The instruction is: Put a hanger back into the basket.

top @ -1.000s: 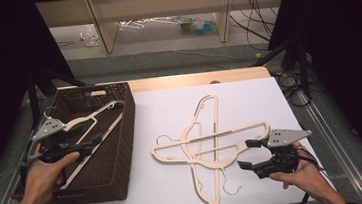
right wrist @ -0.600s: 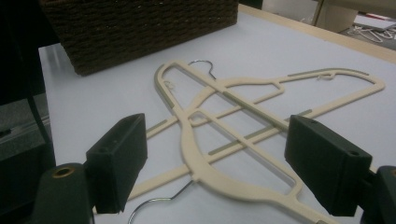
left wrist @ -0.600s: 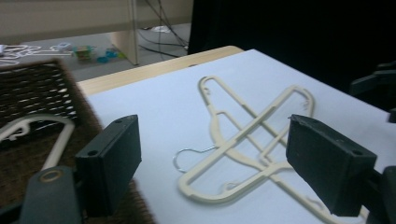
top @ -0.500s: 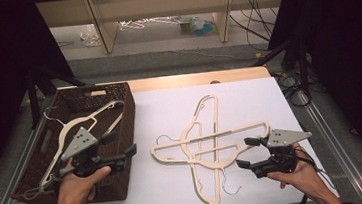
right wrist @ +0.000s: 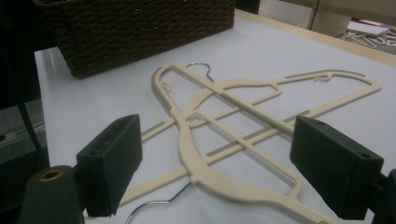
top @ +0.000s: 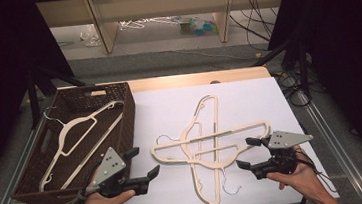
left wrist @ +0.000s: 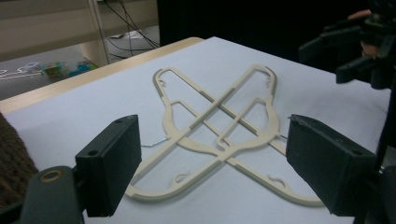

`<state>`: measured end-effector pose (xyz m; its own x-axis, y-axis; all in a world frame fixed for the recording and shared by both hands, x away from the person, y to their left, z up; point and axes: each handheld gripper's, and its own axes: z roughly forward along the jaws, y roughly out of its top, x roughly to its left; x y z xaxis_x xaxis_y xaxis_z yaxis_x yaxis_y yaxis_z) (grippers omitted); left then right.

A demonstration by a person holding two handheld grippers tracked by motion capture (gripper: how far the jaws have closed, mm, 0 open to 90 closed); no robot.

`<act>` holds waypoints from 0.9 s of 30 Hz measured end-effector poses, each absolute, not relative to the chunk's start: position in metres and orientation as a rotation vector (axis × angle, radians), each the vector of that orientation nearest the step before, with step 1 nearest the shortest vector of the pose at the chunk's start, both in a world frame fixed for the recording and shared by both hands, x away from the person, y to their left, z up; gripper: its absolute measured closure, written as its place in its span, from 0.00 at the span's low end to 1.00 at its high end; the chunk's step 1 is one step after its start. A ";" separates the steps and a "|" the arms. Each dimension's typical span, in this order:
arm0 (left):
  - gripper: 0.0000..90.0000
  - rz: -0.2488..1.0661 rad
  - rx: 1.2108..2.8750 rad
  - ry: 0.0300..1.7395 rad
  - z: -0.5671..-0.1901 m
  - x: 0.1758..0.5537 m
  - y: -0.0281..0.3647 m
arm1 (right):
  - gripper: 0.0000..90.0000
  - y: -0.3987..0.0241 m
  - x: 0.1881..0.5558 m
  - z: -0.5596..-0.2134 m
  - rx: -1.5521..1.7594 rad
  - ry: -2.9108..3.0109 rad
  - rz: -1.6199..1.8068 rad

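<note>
1. Your left hand-held gripper (top: pixel 142 167) has come out of the basket (top: pixel 30 172) over the last second and now hangs over the white worktop (top: pixel 249 100), just past the basket's near right corner. Its jaws stand wide apart with nothing between them.
2. Behind and to the left of that hand-held gripper, one cream hanger (top: pixel 79 134) lies inside the basket, apart from the jaws. That looks like a finished drop, so one of three is stowed.
3. Ahead of the left hand-held gripper, as its own view shows, the two crossed hangers (left wrist: pixel 219 140) lie flat on the worktop and are framed between the jaws. They sit near but not touching, so the next pick has not begun.
4. Your right hand-held gripper (top: pixel 248 153) has hardly moved in that second. It waits released and empty at the near right edge of the crossed pair, with its jaws pointing toward them.
5. The upper hanger overlaps the lower at the middle. I judge you should take the top one by an end clear of the crossing, or the other may drag along.
</note>
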<state>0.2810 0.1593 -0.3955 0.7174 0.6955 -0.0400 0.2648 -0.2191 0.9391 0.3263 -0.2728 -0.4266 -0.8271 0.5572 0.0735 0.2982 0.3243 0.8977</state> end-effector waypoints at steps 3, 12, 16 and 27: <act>0.20 0.462 1.799 0.753 -0.401 0.278 0.158 | 0.20 -0.272 0.326 -0.427 0.779 2.341 1.500; 0.19 0.456 1.828 0.741 -0.424 0.265 0.156 | 0.20 -0.271 0.326 -0.429 0.766 2.352 1.497; 0.19 0.452 1.855 0.715 -0.432 0.264 0.152 | 0.20 -0.269 0.327 -0.431 0.764 2.368 1.470; 0.19 0.467 1.876 0.698 -0.440 0.264 0.151 | 0.25 -0.265 0.358 -0.452 0.720 2.485 1.242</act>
